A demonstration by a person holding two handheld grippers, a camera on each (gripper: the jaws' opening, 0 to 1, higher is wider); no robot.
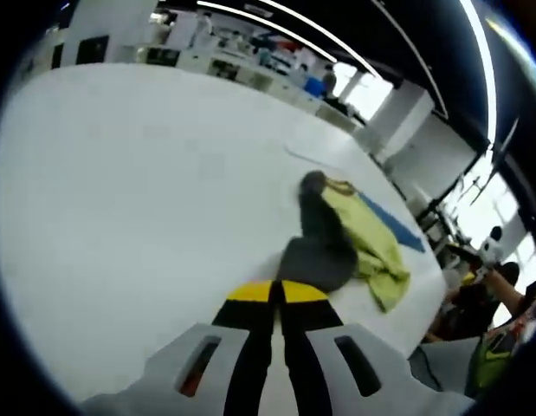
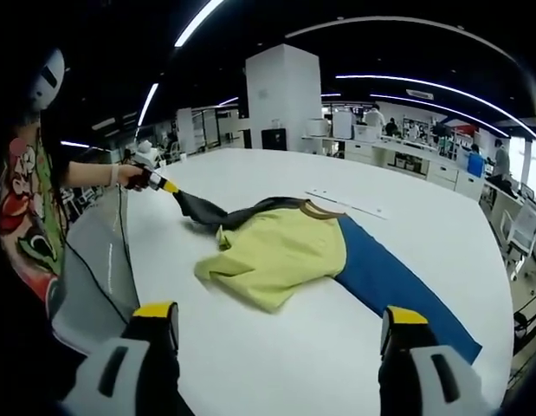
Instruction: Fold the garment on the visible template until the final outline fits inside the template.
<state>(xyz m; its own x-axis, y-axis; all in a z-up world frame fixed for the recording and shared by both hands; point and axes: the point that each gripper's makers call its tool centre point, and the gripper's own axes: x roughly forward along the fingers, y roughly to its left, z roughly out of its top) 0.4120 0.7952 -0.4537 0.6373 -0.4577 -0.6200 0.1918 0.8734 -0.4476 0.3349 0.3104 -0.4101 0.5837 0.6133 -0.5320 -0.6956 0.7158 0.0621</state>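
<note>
A yellow-green garment [image 2: 280, 247] with dark grey sleeves lies crumpled on the white table [image 2: 276, 364], partly over a blue template [image 2: 397, 290]. My left gripper [image 1: 278, 292] has its yellow-tipped jaws pressed together on a dark grey sleeve [image 1: 318, 256], with the garment [image 1: 371, 247] and template [image 1: 396, 224] beyond. In the right gripper view the left gripper [image 2: 166, 185] pulls that sleeve [image 2: 203, 211] out to the left. My right gripper [image 2: 280, 319] stands open over the near table edge, nothing between its jaws, short of the garment.
A person [image 2: 29, 217] stands at the table's left edge holding the left gripper. A thin white strip [image 2: 345, 202] lies on the table behind the garment. Desks and a pillar [image 2: 285, 95] stand further back. Other people [image 1: 488, 321] sit beyond the table edge.
</note>
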